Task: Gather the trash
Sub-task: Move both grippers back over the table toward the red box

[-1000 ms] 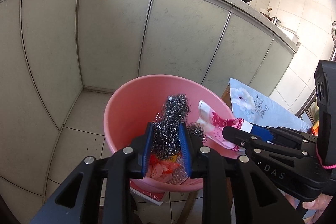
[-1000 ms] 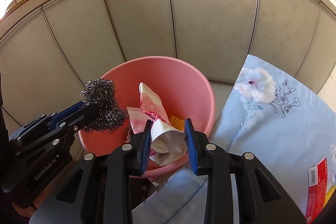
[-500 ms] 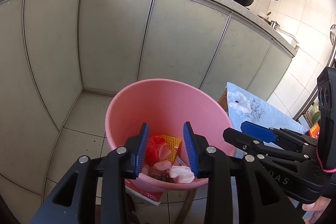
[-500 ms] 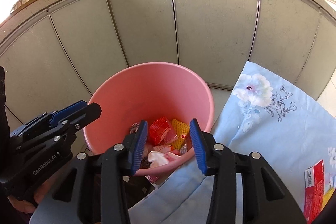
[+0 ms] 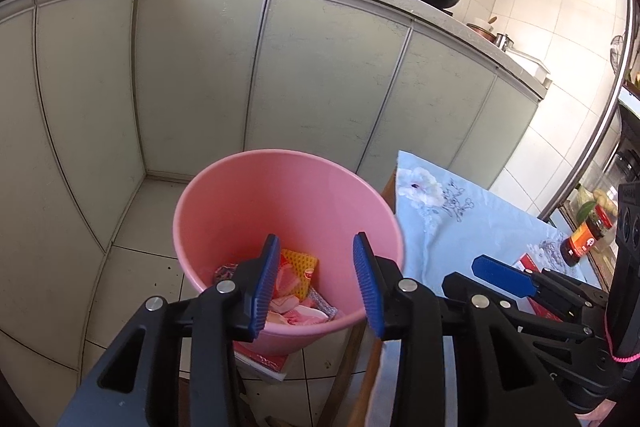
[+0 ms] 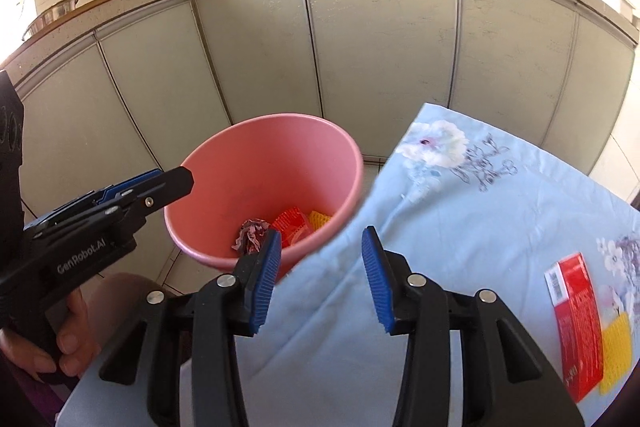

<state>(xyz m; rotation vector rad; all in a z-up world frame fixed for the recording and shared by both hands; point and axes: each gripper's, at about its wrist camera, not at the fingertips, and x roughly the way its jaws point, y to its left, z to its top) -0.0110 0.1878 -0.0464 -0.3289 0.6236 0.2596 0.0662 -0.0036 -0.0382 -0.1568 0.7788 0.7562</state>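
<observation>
Left gripper (image 5: pixel 316 281): jaws just opened, nothing held, above the pink bucket (image 5: pixel 224 195).
Right gripper (image 6: pixel 320 279): parted, empty, over the blue cloth (image 6: pixel 480 211).
Trash: wrappers (image 5: pixel 298 287) lie in the bucket; a red packet (image 6: pixel 576 323) is left on the cloth, likely next.

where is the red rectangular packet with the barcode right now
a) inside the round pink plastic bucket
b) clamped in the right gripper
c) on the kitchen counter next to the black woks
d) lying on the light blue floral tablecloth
d: the red rectangular packet lies flat on the light blue floral tablecloth, apart from the round pink plastic bucket, and nothing is between the right gripper's jaws.
</observation>
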